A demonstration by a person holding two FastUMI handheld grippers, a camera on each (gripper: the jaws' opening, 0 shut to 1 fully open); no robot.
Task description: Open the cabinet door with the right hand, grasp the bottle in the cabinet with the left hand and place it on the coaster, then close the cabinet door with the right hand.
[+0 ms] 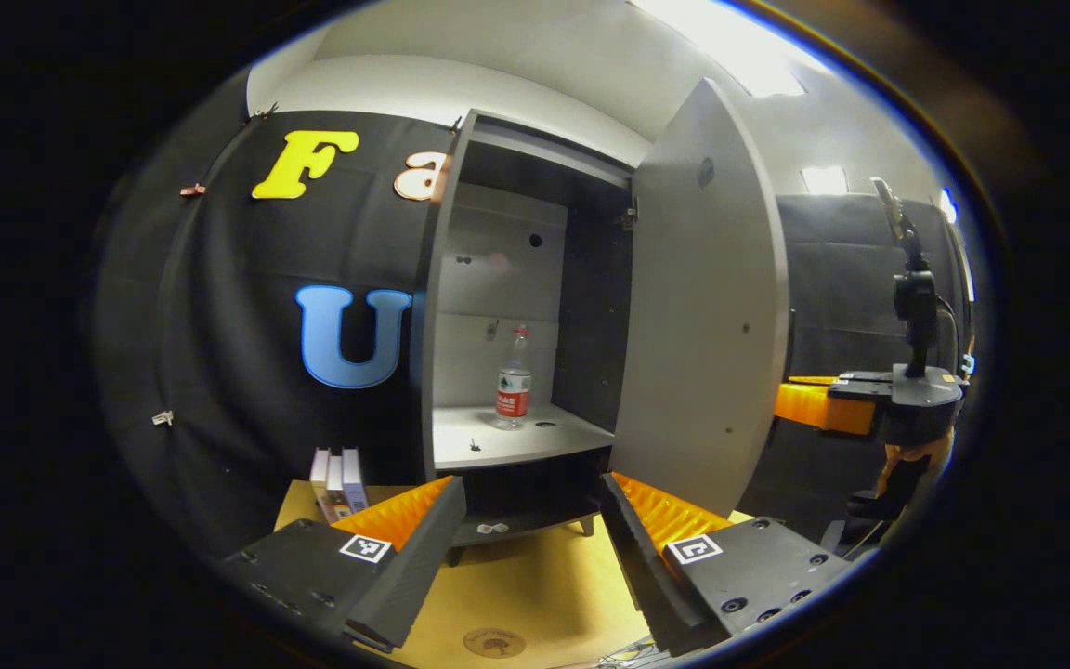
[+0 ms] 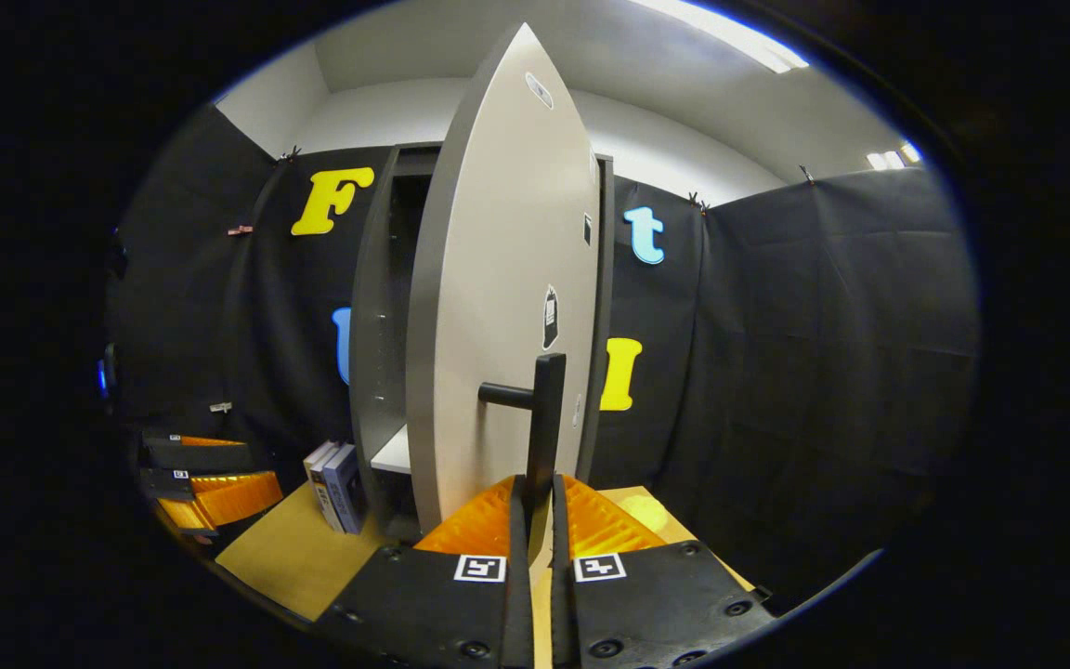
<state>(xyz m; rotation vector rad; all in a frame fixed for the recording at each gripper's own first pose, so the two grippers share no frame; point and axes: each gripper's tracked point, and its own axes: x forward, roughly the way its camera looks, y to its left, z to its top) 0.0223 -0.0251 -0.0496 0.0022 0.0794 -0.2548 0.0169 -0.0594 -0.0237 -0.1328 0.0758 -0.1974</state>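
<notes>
Left gripper view gives me the cabinet with its door swung wide to the right, and the bottle standing upright on the middle shelf, toward the far side, with bare shelf all around it. My left gripper hangs in front of the cabinet with its jaws wide apart and nothing between them. Near the bottom edge I see the round coaster lying on the wooden table, well nearer than the cabinet. A few books stand on the table just left of the cabinet.

In the right gripper view my right gripper has its jaws nearly together around the lower end of the door's upright handle, though I cannot tell whether both fingers press on it. The left gripper shows far off at the left.
</notes>
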